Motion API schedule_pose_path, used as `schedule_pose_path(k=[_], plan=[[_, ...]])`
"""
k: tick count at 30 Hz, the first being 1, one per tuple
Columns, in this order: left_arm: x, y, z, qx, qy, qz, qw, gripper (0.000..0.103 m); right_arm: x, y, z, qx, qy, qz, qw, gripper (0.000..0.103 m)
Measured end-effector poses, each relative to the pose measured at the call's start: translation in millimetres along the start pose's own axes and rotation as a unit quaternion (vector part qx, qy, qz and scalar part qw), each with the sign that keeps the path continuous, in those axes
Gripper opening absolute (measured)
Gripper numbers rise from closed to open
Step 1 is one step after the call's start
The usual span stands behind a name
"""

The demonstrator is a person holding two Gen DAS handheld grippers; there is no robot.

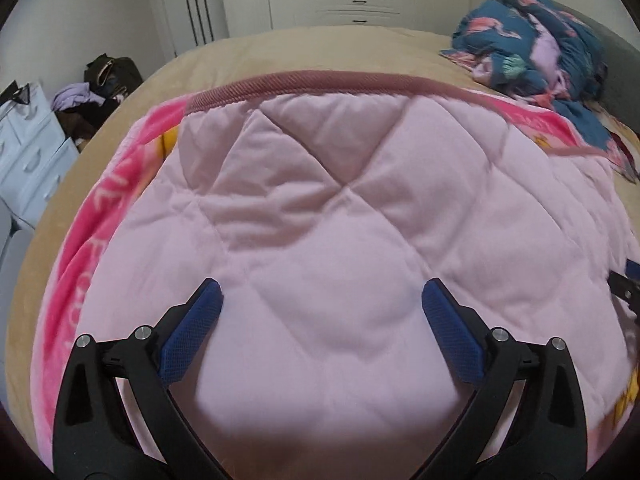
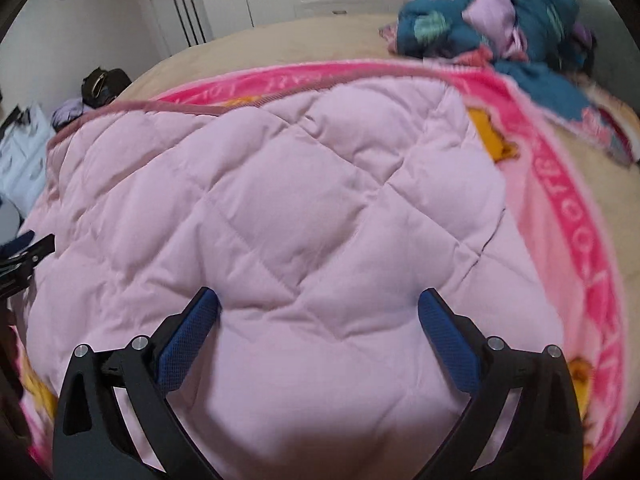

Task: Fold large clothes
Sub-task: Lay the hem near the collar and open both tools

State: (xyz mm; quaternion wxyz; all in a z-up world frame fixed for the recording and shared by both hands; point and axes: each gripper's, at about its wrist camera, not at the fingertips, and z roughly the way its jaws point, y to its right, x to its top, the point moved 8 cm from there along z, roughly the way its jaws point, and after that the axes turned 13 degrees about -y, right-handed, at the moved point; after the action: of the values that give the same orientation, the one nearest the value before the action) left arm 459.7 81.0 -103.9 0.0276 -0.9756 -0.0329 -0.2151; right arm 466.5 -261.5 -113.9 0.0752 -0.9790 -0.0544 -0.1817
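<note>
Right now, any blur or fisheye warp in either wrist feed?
Left wrist view: pink quilt mostly sharp, slight smear at its right edge; bed edge bows strongly from the fisheye; dark vignette in the corners. Right wrist view: clear motion blur on the teal blanket pile and pink lettered border; tongs stay crisp.

I count one pink quilted blanket (image 1: pixel 320 220) spread on one bed (image 1: pixel 240 56), one teal floral bundle (image 1: pixel 532 40) heaped at its far right corner, two claws, left claw (image 1: pixel 322 300) and right claw (image 2: pixel 318 310), and one white drawer unit (image 1: pixel 32 152) beside the bed
</note>
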Motion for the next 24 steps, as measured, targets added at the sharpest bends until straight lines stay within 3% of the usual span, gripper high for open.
schedule_pose_path(k=[6,11,16,21,24], plan=[[26,-12,26,-0.012,-0.017,-0.029,0.9993,0.095,22,2,14,-0.01,-0.005,0.006,1.0,0.099],[23,-17,9,-0.031,0.002,-0.039,0.9988,0.095,30,8,7,-0.005,0.008,0.017,1.0,0.099],[6,-32,-39,-0.034,0.05,-0.044,0.9972,0.095,9,16,-43,0.025,0.063,0.037,0.997,0.099],[-15,-51,-73,-0.021,0.073,-0.051,0.9958,0.095,-28,25,-89,0.029,0.103,0.055,0.993,0.099],[-31,-65,-82,-0.022,0.068,-0.064,0.9954,0.095,-54,35,-109,0.038,0.118,0.073,0.99,0.099]])
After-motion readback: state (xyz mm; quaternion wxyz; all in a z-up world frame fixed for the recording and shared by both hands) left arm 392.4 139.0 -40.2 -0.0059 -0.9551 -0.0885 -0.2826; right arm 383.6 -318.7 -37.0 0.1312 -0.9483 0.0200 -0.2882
